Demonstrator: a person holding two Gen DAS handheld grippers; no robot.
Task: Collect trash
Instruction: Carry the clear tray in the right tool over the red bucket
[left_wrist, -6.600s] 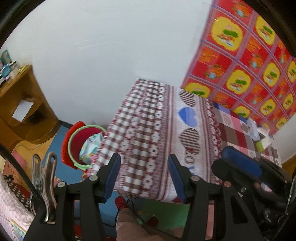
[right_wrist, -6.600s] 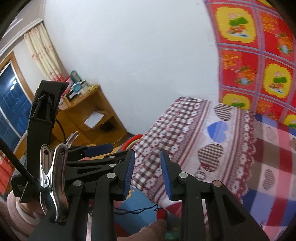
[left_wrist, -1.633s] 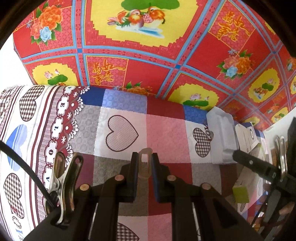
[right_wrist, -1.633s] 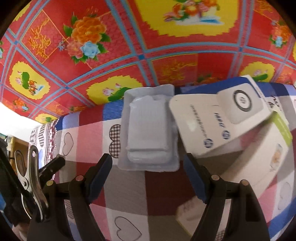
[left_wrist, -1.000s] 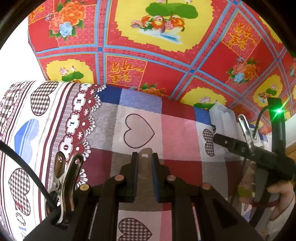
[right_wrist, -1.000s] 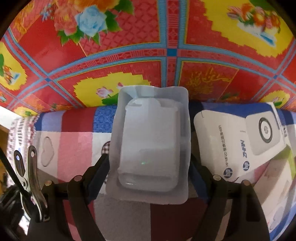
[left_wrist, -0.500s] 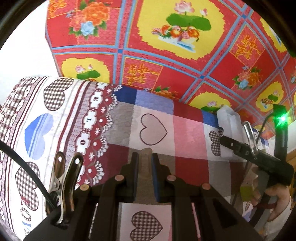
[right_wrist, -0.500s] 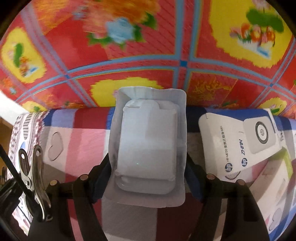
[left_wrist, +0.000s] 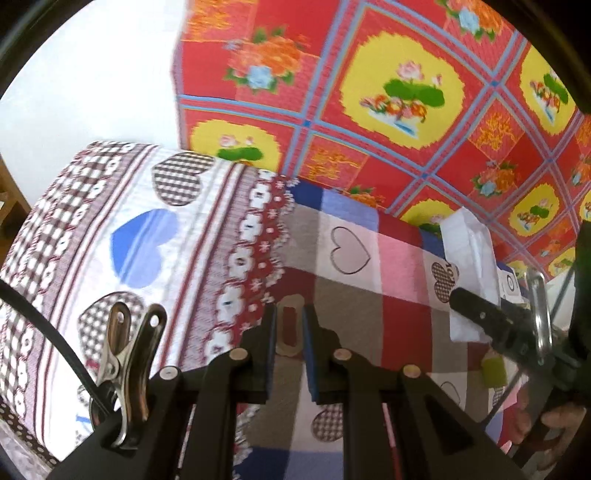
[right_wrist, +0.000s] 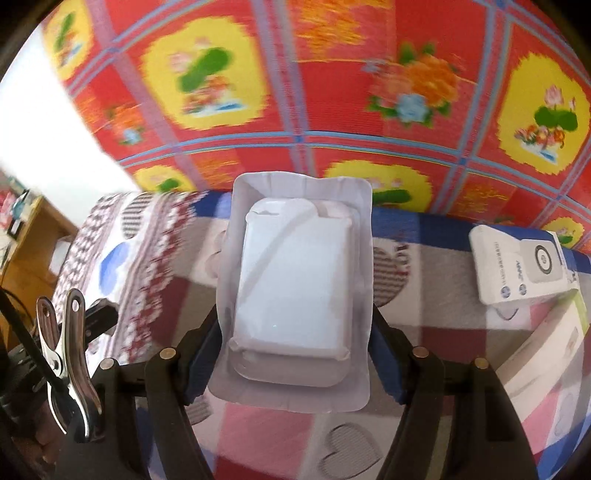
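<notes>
right wrist: right hand-held gripper (right_wrist: 295, 354) clamps white plastic tray (right_wrist: 295, 291); left hand-held gripper (left_wrist: 290, 332) pinches clear tab (left_wrist: 290, 325).

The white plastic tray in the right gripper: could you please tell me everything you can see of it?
The white plastic tray is a thin, translucent moulded blister: a flat rectangular flange with rounded corners around a raised, rounded-rectangular dome, faintly creased near its far end. It looks empty, though that is hard to confirm. The right gripper clamps its near end by the two long edges, pads pressing the flange, so it juts forward above the heart-patterned bedsheet, apparently clear of it.
</notes>
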